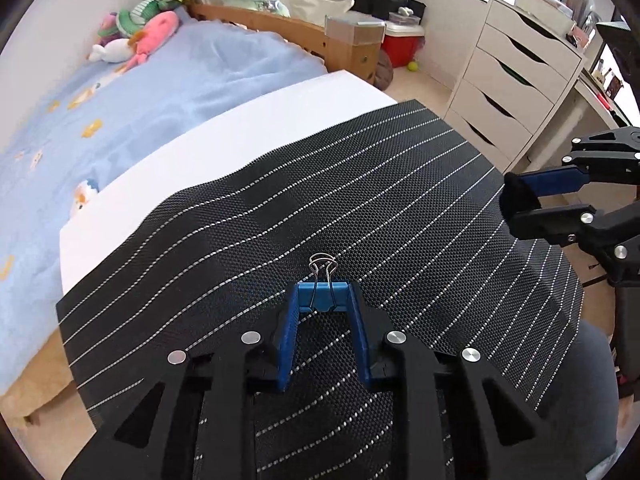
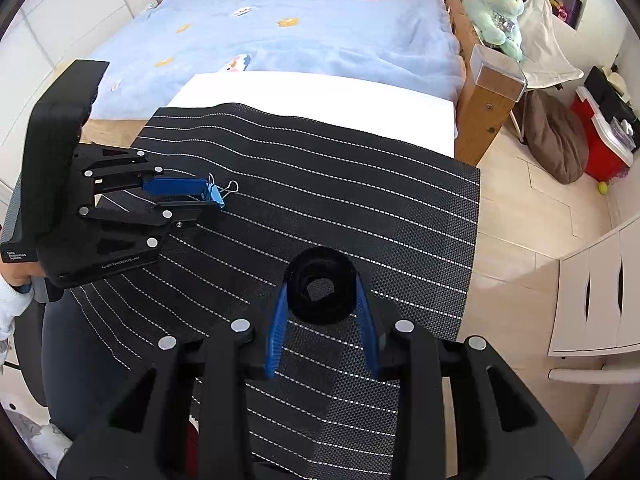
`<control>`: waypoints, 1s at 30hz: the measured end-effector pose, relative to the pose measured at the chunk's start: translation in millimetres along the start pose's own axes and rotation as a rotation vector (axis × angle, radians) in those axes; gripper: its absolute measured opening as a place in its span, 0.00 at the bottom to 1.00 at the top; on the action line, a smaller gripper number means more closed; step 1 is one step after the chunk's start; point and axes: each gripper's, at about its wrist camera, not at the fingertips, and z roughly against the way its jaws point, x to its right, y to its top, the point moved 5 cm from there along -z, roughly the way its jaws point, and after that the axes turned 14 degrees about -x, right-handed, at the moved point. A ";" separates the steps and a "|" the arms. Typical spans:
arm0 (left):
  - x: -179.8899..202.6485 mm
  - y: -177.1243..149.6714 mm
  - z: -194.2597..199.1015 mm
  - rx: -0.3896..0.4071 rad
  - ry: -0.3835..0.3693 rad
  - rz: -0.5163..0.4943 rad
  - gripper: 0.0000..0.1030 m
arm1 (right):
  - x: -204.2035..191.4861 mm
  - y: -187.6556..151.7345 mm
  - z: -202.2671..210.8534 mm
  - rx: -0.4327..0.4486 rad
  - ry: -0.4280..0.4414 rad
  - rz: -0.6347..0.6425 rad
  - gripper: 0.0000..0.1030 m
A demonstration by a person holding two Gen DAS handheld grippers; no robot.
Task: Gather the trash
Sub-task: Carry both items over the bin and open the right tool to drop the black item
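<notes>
Left wrist view: the left gripper point(image 1: 325, 298) is seen from behind, its blue fingers point(image 1: 289, 320) clenched on a blue binder clip point(image 1: 323, 295), which is pinched between the fingertips. The clip's wire handles stick up and away from the camera, and the clip is held just at the surface of a black woven mat point(image 1: 360, 200) with thin white dashed stripes. The mat is laid over a white board point(image 1: 240, 120), beyond which a bed with a light blue cover point(image 1: 160, 80) and several plush toys point(image 1: 152, 30) are seen. At the right edge the right gripper point(image 1: 516, 200) is visible, with a black object caught between its tips. A white chest of drawers point(image 1: 516, 80) stands behind it.

Right wrist view: the right gripper point(image 2: 322, 294) is closed on a black roll of tape point(image 2: 320, 288), which is grasped from both sides by the blue fingers point(image 2: 278, 324) and held over the striped mat point(image 2: 360, 220). To the left, the left gripper point(image 2: 214, 196) is shown from the side, tilted down, with the blue binder clip point(image 2: 215, 195) pinched at its tips, at the mat's surface near its left edge. Part of a hand point(image 2: 16, 280) is seen at its handle. The white board point(image 2: 320, 96) and the blue-covered bed point(image 2: 300, 40) lie beyond.
</notes>
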 end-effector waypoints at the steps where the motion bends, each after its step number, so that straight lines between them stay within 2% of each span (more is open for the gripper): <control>1: 0.4 -2.3 4.3 0.006 -0.001 0.005 0.24 | -1.3 -0.1 1.0 0.003 0.001 0.001 0.31; 14: 17.8 -45.3 66.4 0.102 0.007 0.038 0.24 | -36.7 -21.7 41.3 0.109 0.002 0.042 0.31; 30: 64.9 -129.2 135.6 0.254 0.017 0.054 0.24 | -89.5 -99.9 82.2 0.230 0.017 0.089 0.31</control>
